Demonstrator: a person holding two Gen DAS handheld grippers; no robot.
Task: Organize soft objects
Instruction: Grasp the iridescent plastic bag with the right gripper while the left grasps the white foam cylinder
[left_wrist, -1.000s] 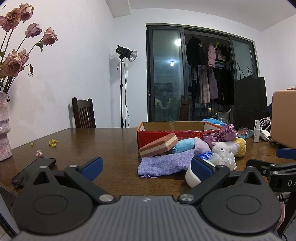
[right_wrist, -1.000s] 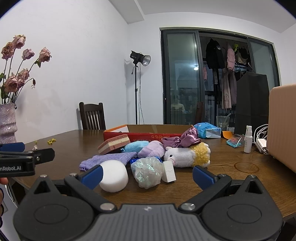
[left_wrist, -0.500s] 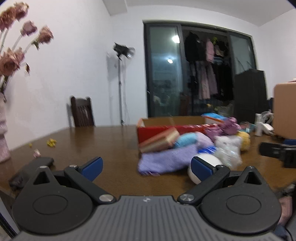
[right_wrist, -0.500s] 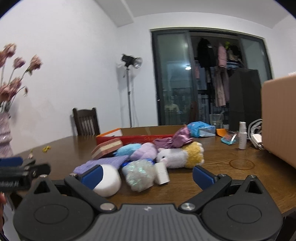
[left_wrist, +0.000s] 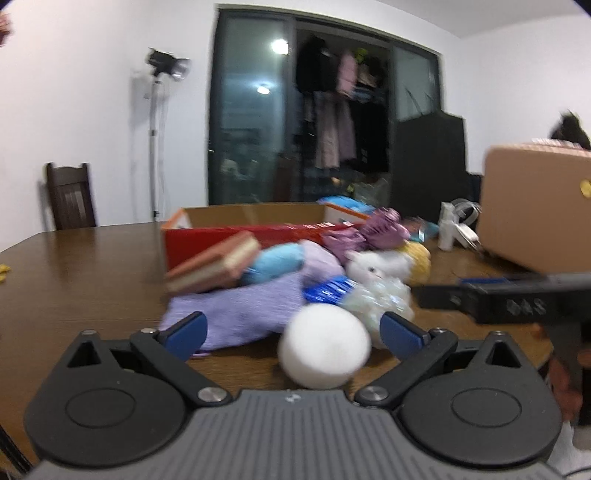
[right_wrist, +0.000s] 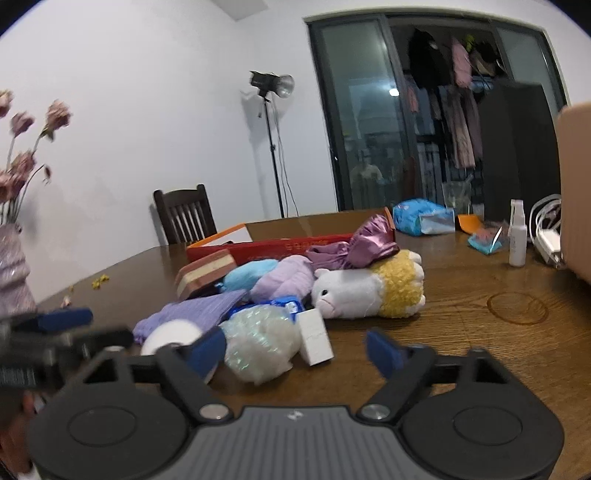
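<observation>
Here both tools (left_wrist: 291, 332) (right_wrist: 295, 350) stand open before the white ball (left_wrist: 324, 355).

White walls (right_wrist: 166, 92) enclose a room with a dark wooden desk (right_wrist: 480, 280) across the lower half of both views. A dark wooden chair (right_wrist: 184, 214) stands at the desk's far edge, left of centre in the right view. Beside it, a studio light on a thin stand (right_wrist: 271, 83) rises against the wall. Dark-framed glass doors (right_wrist: 358, 118) fill the upper right, reflecting a ceiling lamp (left_wrist: 279, 46). Clothes (right_wrist: 461, 110) hang behind the glass. A tall black cabinet (right_wrist: 517, 147) stands at the right. Dried pink flowers in a pale vase (right_wrist: 14, 273) occupy the left edge.
</observation>
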